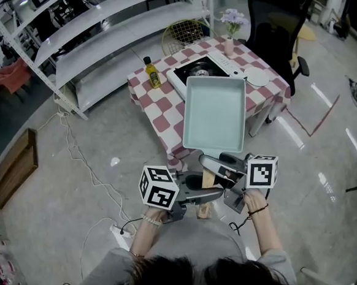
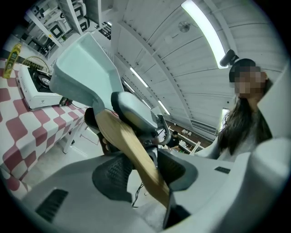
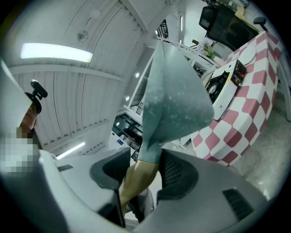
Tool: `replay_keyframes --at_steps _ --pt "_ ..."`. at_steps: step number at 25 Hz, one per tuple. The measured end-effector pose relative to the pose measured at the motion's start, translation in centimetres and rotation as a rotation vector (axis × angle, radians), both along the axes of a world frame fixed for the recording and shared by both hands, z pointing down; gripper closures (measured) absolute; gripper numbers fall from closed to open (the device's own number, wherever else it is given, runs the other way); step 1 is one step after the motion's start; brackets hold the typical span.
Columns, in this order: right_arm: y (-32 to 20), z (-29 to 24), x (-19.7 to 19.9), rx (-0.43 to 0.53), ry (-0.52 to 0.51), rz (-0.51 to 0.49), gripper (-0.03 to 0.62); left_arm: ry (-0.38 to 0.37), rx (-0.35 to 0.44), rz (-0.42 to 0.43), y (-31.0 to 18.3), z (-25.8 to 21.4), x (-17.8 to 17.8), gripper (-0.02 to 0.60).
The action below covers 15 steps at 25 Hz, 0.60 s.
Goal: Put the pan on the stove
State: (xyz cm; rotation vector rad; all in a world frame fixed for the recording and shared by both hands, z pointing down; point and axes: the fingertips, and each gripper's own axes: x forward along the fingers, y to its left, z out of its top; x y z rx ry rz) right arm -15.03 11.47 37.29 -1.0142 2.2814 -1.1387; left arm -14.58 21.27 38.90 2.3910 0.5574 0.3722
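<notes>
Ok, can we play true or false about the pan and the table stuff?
1. The pan already sits on the stove. False: it is held up in the air, in front of the table.
2. The left gripper and the right gripper both clamp the pan's wooden handle. True.
3. The tablecloth has blue stripes. False: it has red and white checks.
4. A yellow bottle stands on the table to the left of the stove, as the head view shows it. True.
5. The pan is full of food. False: it is empty inside.
</notes>
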Motion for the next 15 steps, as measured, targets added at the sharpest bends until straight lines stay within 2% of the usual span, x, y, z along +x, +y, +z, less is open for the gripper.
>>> replay_keyframes --at_steps 15 --pt "-0.18 0.40 0.65 -0.012 -0.013 0.012 0.396 -0.007 -0.030 -0.008 -0.06 0.11 0.60 0.396"
